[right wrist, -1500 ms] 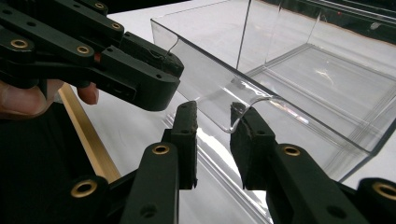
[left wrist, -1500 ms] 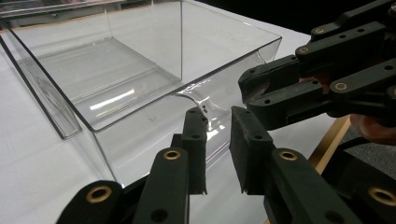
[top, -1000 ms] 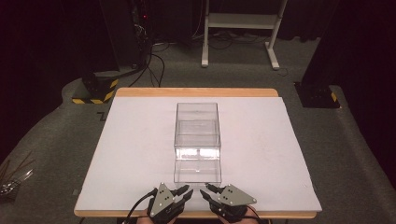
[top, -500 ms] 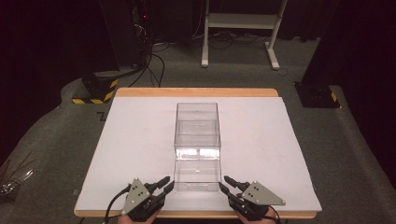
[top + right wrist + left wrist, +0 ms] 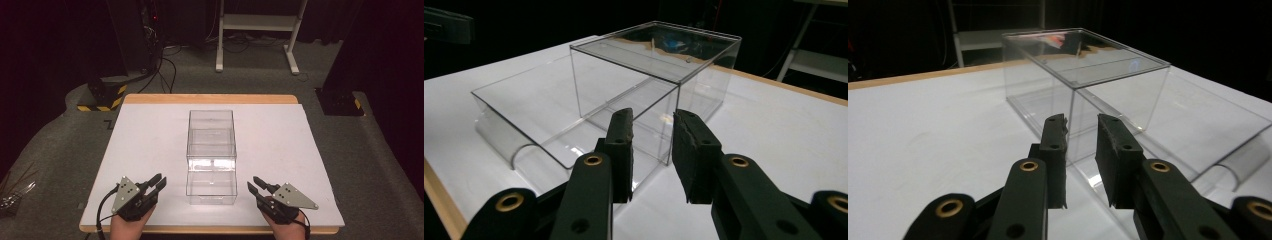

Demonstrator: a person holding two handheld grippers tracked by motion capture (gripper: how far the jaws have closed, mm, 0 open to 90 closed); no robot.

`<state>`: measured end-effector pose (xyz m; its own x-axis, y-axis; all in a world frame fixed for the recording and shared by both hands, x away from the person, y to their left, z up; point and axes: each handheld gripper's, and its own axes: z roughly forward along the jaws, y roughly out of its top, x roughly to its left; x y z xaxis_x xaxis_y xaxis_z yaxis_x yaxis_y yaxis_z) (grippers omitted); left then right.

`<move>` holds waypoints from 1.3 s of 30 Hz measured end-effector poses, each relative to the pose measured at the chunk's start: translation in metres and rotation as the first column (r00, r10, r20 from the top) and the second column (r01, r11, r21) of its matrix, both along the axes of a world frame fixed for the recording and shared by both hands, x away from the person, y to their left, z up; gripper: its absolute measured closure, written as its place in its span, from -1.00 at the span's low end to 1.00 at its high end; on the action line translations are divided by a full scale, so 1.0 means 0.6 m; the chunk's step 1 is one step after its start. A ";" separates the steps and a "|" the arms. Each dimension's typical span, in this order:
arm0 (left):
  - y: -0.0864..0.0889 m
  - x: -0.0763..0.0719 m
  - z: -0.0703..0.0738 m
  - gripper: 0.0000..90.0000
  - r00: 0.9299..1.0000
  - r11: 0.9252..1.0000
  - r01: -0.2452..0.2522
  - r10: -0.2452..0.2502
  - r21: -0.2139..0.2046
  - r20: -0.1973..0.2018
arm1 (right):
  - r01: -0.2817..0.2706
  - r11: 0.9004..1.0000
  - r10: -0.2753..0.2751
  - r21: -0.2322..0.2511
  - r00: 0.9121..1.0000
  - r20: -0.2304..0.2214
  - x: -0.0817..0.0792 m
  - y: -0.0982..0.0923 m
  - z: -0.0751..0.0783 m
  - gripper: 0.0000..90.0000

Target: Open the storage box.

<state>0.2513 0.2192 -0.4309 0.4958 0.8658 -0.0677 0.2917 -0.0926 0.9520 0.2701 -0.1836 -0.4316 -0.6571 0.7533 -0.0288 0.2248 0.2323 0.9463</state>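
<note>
Basically a clear plastic box with a pull-out drawer sits mid-table, drawer slid out toward the person's edge and empty, probably left open so something can go in or so it can be pushed shut. Left tool hovers just left of the drawer, right tool just right of it, both apart from the plastic, neither touching. Each tool is released, jaws parted with a narrow gap, nothing between them. In the left gripper view the left tool points at the box's near corner, where drawer meets shell; the right gripper view mirrors that, right tool aimed at the opposite corner of the box, the drawer's curved front lip off to its left. The flanking pose reads like a two-sided setup: judged, both tools are staged to pinch or steady the drawer's side walls evenly so it slides straight rather than skewing. Clear walls are thin and slick, so slip is likely.
</note>
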 end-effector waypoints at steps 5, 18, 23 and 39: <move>0.018 0.019 -0.003 0.65 0.999 0.999 -0.035 0.035 0.006 -0.009 | 0.026 1.000 -0.026 -0.003 1.000 -0.006 0.016 -0.009 -0.001 0.56; 0.072 0.066 -0.015 0.63 0.989 0.990 -0.139 0.140 0.016 -0.039 | 0.094 0.995 -0.094 -0.022 0.995 -0.021 0.047 -0.035 -0.012 0.56; 0.098 0.091 -0.029 0.59 0.980 0.982 -0.184 0.187 0.050 -0.070 | 0.140 0.989 -0.142 -0.035 0.989 -0.045 0.067 -0.053 -0.024 0.56; 0.111 0.140 -0.108 0.33 0.934 0.951 -0.233 0.278 0.204 -0.225 | 0.254 0.960 -0.269 -0.118 0.953 -0.136 0.120 -0.083 -0.068 0.40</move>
<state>0.3350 0.2861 -0.4958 0.2426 0.9701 0.0008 0.5516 -0.1386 0.8225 0.3420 -0.2336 -0.4725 -0.4395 0.8978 -0.0280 0.4268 0.2361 0.8730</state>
